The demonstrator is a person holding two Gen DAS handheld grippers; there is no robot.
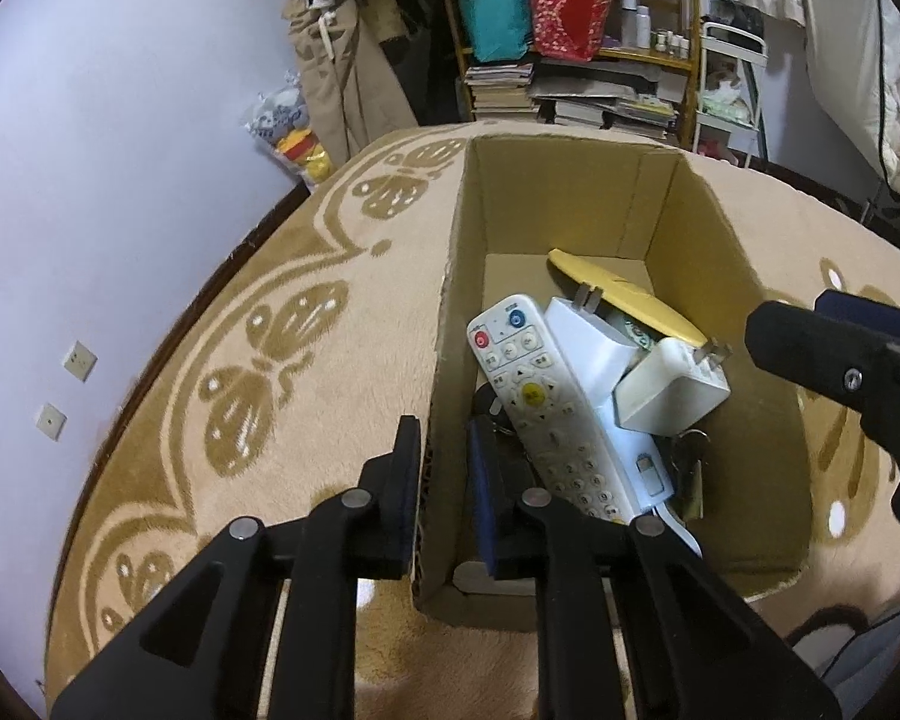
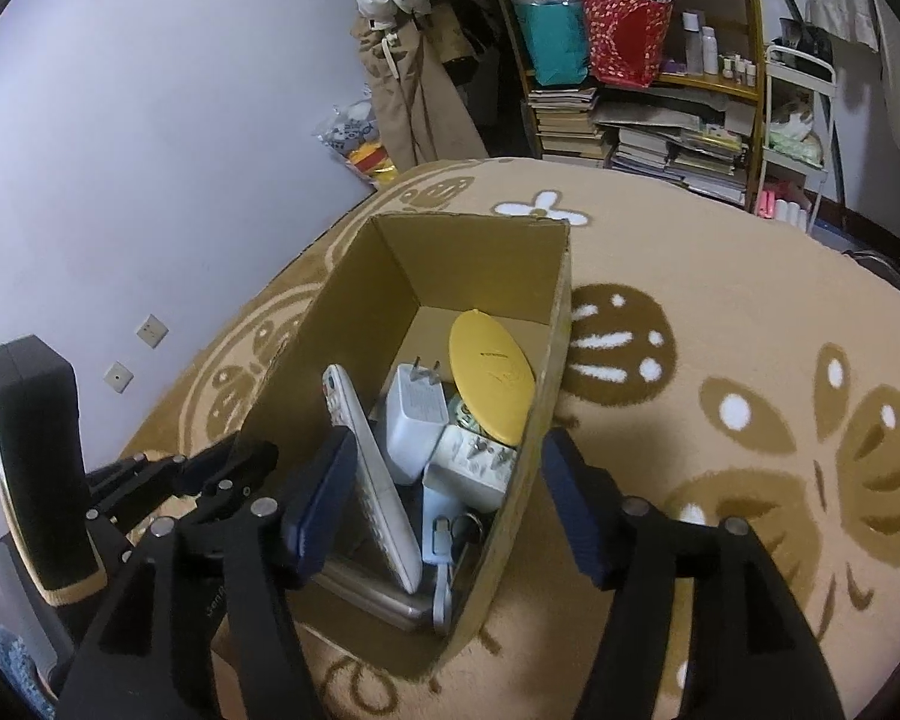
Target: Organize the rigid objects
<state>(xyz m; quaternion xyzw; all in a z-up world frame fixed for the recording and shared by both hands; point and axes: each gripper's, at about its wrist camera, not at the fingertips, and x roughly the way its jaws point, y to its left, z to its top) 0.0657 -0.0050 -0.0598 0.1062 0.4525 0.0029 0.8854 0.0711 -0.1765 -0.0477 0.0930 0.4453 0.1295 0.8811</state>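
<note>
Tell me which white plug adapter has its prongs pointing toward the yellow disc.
The taller white adapter, beside the remote; the lower adapter's prongs don't.

Left gripper (image 1: 444, 480) is showing matte black angular linkage arms with silver round pivot pins (image 1: 243, 528) and triangular cut-outs; one finger pad is appearing dark blue. Right gripper (image 2: 444, 510) is showing the same black frame, silver pins and ribbed navy-blue finger pads (image 2: 321, 504). Faint embossed lettering on one arm is reading illegibly.
</note>
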